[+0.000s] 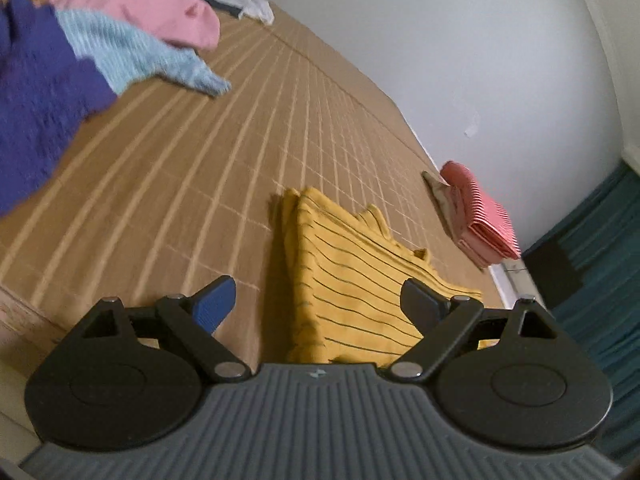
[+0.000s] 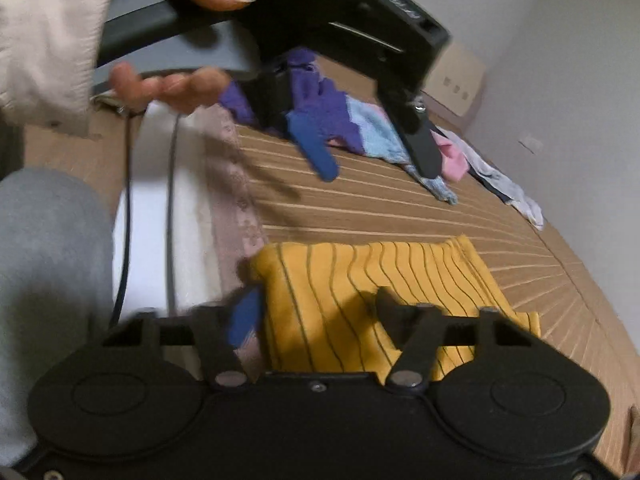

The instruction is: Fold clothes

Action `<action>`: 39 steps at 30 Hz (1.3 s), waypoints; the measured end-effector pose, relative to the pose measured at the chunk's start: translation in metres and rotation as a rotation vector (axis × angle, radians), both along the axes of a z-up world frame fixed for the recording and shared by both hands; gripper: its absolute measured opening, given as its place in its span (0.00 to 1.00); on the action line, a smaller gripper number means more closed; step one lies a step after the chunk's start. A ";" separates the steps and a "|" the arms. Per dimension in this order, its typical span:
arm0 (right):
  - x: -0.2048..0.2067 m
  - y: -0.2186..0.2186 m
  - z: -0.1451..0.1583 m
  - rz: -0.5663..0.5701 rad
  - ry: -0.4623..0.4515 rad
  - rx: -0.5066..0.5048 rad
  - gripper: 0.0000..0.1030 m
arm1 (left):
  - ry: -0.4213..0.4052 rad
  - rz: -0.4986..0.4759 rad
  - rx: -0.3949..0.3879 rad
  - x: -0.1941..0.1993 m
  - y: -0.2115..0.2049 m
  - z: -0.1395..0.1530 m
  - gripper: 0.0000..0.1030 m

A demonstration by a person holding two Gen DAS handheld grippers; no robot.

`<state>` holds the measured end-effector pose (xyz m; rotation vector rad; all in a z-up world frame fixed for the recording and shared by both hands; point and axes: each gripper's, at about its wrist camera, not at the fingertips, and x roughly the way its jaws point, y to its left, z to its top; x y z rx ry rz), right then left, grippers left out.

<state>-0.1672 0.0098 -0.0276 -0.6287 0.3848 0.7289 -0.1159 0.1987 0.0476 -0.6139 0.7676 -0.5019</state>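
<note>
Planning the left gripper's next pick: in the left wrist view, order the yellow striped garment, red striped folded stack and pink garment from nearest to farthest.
1. yellow striped garment, just ahead of the left gripper
2. red striped folded stack, right, near the wall
3. pink garment, far upper left

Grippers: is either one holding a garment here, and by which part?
Neither. The left gripper and right gripper are open above the folded yellow striped garment, pads gripping nothing.

Your left wrist camera looks down along its fingers, close above the yellow shirt, facing across the bed toward the wall. Your right wrist camera sits just as close over the yellow shirt, facing along the bed. Both views share that shirt and the clothes pile beyond it.
</note>
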 end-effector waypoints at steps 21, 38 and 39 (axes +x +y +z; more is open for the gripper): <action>-0.018 -0.073 0.059 -0.057 0.051 0.358 0.08 | 0.101 -0.007 -0.280 0.046 -0.050 -0.051 0.77; -0.010 -0.196 0.052 -0.303 0.255 0.568 0.55 | -0.012 -0.055 -0.108 0.027 -0.098 0.019 0.19; -0.009 -0.201 0.047 -0.372 0.244 0.499 0.54 | -0.024 -0.065 -0.082 0.026 -0.111 0.029 0.19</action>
